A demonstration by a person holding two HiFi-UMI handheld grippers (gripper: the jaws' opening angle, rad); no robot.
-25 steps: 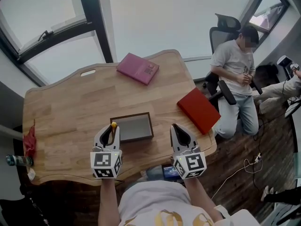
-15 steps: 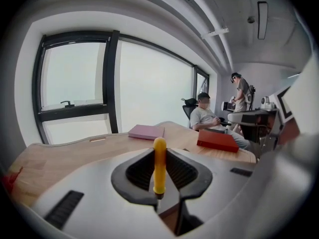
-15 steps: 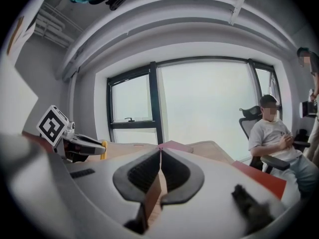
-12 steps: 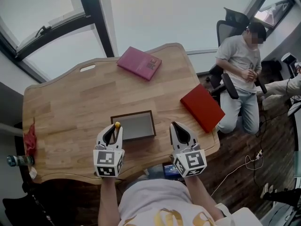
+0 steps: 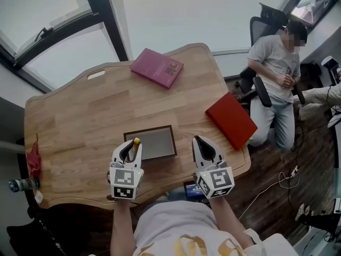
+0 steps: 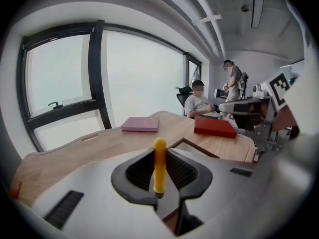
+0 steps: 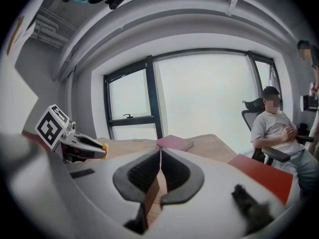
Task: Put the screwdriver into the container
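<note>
container [image 5: 157,143] open-topped, red book [image 5: 230,120] well aside

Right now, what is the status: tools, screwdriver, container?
Left tool shut on screwdriver, by container left edge. Right tool shut, empty. Container empty, nothing in the way.

The wooden table [image 5: 80,121] bears three things — pink book [image 5: 157,67]; red book [image 5: 231,120]; grey container [image 5: 152,143].

I'm in an office — tall windows [image 5: 58,31] in dark frames fill the wall beyond my wooden surface [image 5: 80,116]. Off its far right corner a person [image 5: 274,63] sits in a black high-backed swivel chair [image 5: 265,24]. Two closed books lie on the surface — a pink one [image 5: 157,67] at the far edge and a red one [image 5: 230,120] at the right edge.
</note>
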